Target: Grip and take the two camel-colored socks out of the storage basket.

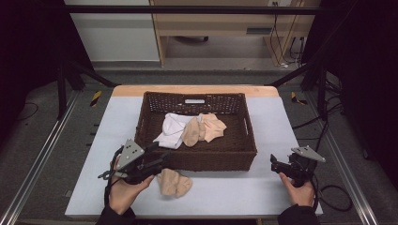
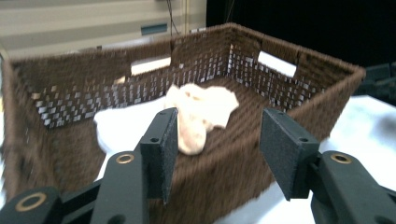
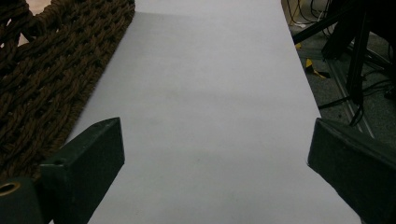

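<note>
Both claws agape: left claw (image 1: 157, 161) at basket (image 1: 197, 159) front.

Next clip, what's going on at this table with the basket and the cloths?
A person holds a two-jaw gripper in each hand at a table with a brown woven basket. A white cloth and a peach cloth lie in the basket; another peach cloth lies on the table in front of it. The left gripper is open and empty at the basket's near left corner. The right gripper is open over bare table right of the basket.

Left claw (image 1: 157, 158) held low with jaws parted, right claw (image 1: 276, 164) jaws wide apart, both hand-held.
</note>
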Demonstrator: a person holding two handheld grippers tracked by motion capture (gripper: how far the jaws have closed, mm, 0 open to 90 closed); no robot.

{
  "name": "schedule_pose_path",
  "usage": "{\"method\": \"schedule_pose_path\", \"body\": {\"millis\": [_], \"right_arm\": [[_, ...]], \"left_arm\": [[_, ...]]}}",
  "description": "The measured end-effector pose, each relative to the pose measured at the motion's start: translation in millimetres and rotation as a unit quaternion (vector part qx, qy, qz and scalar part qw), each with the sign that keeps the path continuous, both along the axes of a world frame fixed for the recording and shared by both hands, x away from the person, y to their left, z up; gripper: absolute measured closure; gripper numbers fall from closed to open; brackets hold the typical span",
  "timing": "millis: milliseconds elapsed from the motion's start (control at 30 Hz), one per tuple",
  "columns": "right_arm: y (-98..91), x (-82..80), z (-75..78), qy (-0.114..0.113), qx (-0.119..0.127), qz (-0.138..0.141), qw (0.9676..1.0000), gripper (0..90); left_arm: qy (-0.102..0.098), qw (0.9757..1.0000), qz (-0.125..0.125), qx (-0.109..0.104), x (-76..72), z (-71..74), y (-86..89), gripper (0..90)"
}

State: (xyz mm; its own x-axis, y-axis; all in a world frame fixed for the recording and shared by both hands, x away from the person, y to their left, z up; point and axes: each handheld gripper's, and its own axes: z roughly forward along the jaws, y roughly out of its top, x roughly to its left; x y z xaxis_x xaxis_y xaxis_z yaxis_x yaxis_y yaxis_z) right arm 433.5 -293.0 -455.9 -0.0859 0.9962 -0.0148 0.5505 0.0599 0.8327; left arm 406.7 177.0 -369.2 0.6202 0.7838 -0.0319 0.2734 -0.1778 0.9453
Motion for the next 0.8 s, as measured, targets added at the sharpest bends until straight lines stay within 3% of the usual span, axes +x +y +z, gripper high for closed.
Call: {"method": "schedule_pose_path", "body": {"millis": [200, 433, 800], "right_arm": [[0.0, 0.3, 0.4, -0.002, -0.001, 0.002, 1.0, 4.1], [0.7, 0.9, 0.4, -0.003, 0.001, 0.003, 1.0, 4.1], [-0.3, 2.0, 0.1, -0.002, 0.003, 0.003, 1.0, 4.1]], "left_arm": [[-0.009, 0.9999, 0.003, -0.012, 22.8, 15.1, -19.9, 47.1], [-0.007, 0.9998, 0.006, -0.018, 48.5, 21.8, -41.0, 47.0], [-0.008, 0.9998, 0.007, 0.014, 89.1, 21.2, -73.3, 48.0]]}}
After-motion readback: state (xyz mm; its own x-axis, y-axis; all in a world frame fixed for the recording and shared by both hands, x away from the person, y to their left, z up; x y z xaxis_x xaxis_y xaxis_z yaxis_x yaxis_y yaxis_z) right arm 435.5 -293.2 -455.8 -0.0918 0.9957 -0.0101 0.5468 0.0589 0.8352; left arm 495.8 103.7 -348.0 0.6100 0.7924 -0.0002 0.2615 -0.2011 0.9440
